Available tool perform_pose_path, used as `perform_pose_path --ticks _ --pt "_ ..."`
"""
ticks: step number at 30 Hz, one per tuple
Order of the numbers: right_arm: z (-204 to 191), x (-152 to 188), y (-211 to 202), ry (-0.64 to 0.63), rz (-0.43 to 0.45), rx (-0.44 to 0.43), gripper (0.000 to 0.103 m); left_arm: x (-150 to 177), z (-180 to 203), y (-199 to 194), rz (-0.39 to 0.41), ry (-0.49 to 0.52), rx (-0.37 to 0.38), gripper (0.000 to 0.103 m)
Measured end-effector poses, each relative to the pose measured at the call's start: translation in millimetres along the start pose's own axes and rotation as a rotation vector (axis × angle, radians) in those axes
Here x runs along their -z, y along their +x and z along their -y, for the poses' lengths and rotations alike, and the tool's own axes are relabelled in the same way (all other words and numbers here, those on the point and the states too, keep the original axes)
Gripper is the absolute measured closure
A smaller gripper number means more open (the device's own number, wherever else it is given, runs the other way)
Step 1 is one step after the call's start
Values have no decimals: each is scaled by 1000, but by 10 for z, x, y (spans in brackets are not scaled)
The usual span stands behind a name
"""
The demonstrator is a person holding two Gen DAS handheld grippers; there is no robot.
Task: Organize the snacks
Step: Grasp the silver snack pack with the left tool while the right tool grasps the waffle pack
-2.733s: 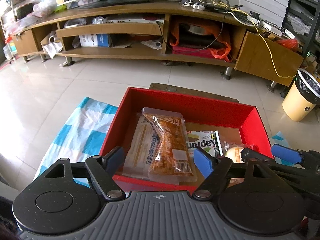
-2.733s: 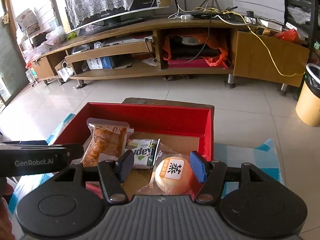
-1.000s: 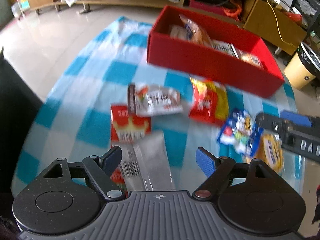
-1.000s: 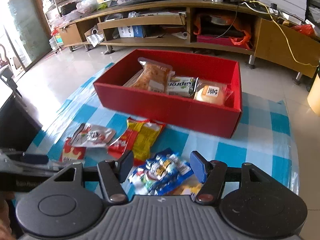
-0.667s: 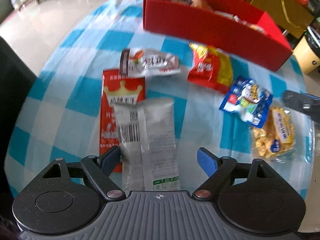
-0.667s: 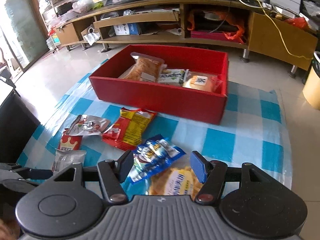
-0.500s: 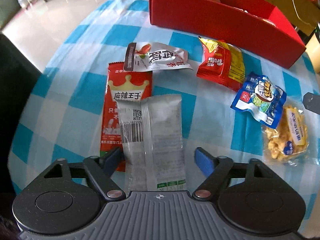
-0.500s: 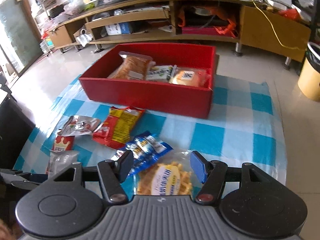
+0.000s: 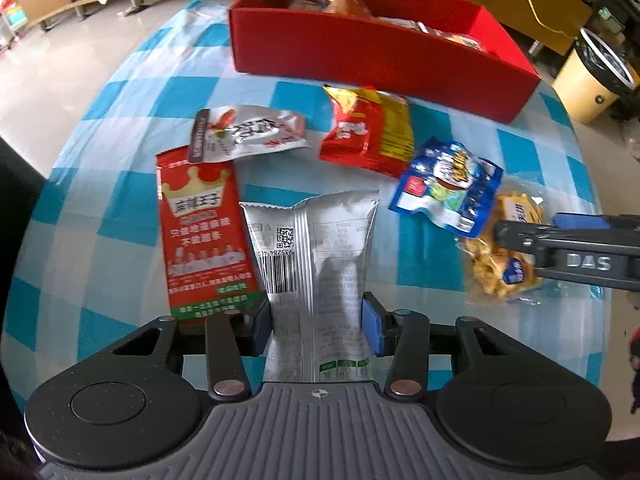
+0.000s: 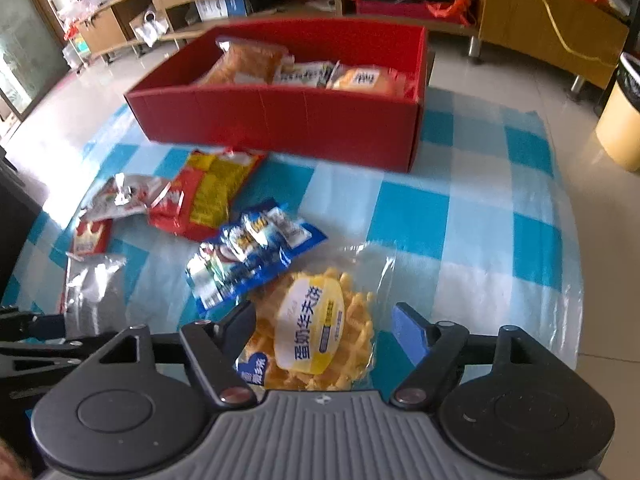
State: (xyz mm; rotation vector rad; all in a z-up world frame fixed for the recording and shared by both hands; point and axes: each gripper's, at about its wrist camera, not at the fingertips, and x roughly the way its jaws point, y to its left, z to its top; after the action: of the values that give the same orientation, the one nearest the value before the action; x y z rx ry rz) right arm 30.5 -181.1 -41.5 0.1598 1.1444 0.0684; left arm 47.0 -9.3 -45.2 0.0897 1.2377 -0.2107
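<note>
My left gripper [image 9: 316, 320] points down at the checked cloth and is shut on the near end of a silver snack packet [image 9: 312, 240], both pads pressing its sides. The jaws of my right gripper [image 10: 324, 320] are opening; a waffle packet [image 10: 312, 320] lies between them, and neither pad touches it. A red box [image 10: 280, 120] at the far side of the cloth holds several snacks. Loose on the cloth lie a red crown packet [image 9: 200, 232], a silver-and-red packet [image 9: 248, 132], a red-and-yellow packet [image 9: 368, 132] and a blue packet [image 9: 448, 188].
A blue-and-white checked cloth [image 10: 412, 216] covers the low table. A yellow bin [image 10: 620, 128] stands on the tiled floor at the right. A long wooden TV cabinet [image 10: 552, 20] runs along the back. A dark object sits at the left edge [image 9: 16, 184].
Both grippers have come back from the red box and down to the cloth. The left jaws closed onto the silver packet. The right jaws widened over the waffle packet.
</note>
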Motion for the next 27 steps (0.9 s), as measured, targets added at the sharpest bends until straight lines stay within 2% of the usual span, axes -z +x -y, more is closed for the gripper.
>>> perform_pose_path --ticks 2,7,10,14,16,18,21,23,24,25,27 --pt "8 14 35 11 -5 -10 23 6 19 30 -15 11 20 49" --pt "-18 23 107 27 -12 -28 20 14 90 119 -25 37 14 44" --pt "-77 23 161 21 -24 -31 19 35 131 172 -25 48 -4 31" --pt "-305 104 250 -113 -39 50 11 85 205 235 -23 87 -47 28" --pt "-324 125 255 -120 -31 72 7 108 230 238 -17 107 -58 28" --pt "-262 117 268 -88 -41 60 2 129 246 234 -14 116 -59 28" --pt "-196 127 280 -81 -46 63 1 147 259 230 -12 131 -63 28" --pt "-185 164 265 -102 -32 56 1 159 275 218 -11 138 -58 34" --pt "-186 180 252 -116 -26 54 1 170 295 207 -9 148 -57 40" --pt "-171 194 238 -114 -20 51 3 169 325 200 -10 160 -55 42" --pt "-145 212 162 -98 -7 55 13 189 359 163 -16 181 -50 46"
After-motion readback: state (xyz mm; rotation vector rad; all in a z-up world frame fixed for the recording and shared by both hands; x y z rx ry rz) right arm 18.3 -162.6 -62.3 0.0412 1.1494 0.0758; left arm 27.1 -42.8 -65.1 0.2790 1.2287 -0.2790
